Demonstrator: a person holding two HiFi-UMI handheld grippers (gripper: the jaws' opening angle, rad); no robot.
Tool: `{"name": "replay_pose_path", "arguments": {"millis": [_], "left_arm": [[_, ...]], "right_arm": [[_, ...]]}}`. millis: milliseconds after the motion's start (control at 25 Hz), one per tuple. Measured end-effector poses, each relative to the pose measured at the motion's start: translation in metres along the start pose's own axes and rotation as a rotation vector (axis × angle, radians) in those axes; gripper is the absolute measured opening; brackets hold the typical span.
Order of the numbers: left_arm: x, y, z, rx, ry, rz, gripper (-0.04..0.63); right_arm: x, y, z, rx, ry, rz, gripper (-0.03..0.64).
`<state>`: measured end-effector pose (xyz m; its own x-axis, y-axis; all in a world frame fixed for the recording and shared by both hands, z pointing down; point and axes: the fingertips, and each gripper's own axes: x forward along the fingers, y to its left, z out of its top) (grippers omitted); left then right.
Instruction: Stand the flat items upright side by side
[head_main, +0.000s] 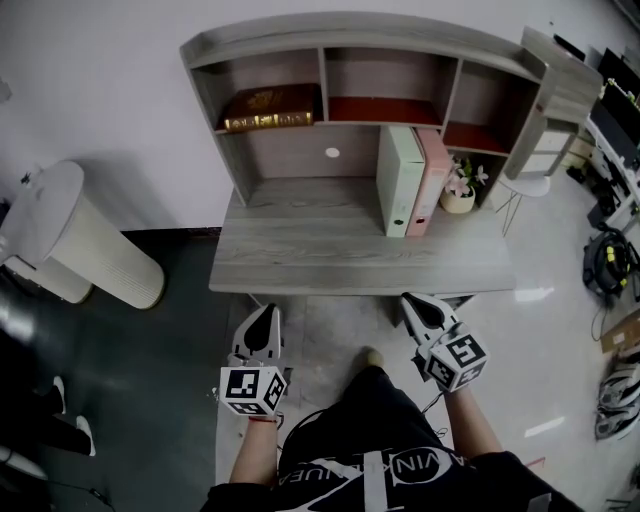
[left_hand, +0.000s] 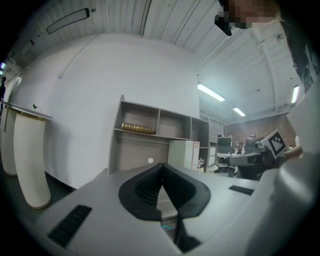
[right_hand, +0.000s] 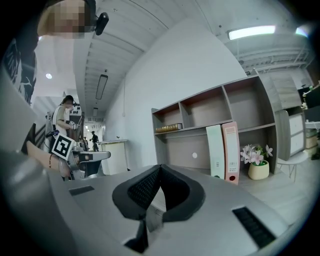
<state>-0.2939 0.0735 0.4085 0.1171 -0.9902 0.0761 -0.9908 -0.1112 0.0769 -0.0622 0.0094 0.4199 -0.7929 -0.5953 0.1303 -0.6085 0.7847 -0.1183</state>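
Two binders stand upright side by side on the grey desk (head_main: 300, 255): a pale green binder (head_main: 399, 181) and a pink binder (head_main: 433, 178) to its right. The right gripper view shows the green binder (right_hand: 215, 150) and the pink binder (right_hand: 230, 150) below the shelf. A dark book with gold trim (head_main: 270, 107) lies flat in the upper left cubby of the hutch. My left gripper (head_main: 262, 318) and right gripper (head_main: 418, 304) hover in front of the desk's near edge, both shut and empty, well short of the binders.
A small pot of pink flowers (head_main: 460, 188) sits just right of the binders. The hutch (head_main: 372, 45) has open cubbies above. A white cylindrical bin (head_main: 80, 240) stands on the floor to the left. A stool (head_main: 526, 187) and cluttered gear are at the right.
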Motion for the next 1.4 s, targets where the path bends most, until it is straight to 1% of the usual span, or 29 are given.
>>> {"name": "replay_pose_path", "arguments": {"millis": [360,560,960,1400], "left_arm": [[-0.004,0.006,-0.007,-0.031,0.01,0.01,0.003],[-0.004,0.006,-0.011,-0.03,0.021,0.007,0.003],[-0.006,0.007,-0.012,-0.026,0.031,0.007,0.003],[-0.009,0.012,-0.011,-0.033,0.022,0.015,0.003]], "right_arm": [[0.004,0.005,-0.001,-0.011,0.014,0.01,0.011],[0.003,0.0,-0.002,-0.007,0.011,-0.012,0.009],[0.003,-0.004,-0.003,0.01,0.0,-0.027,0.011],[0.006,0.002,-0.002,-0.009,0.001,-0.011,0.009]]}}
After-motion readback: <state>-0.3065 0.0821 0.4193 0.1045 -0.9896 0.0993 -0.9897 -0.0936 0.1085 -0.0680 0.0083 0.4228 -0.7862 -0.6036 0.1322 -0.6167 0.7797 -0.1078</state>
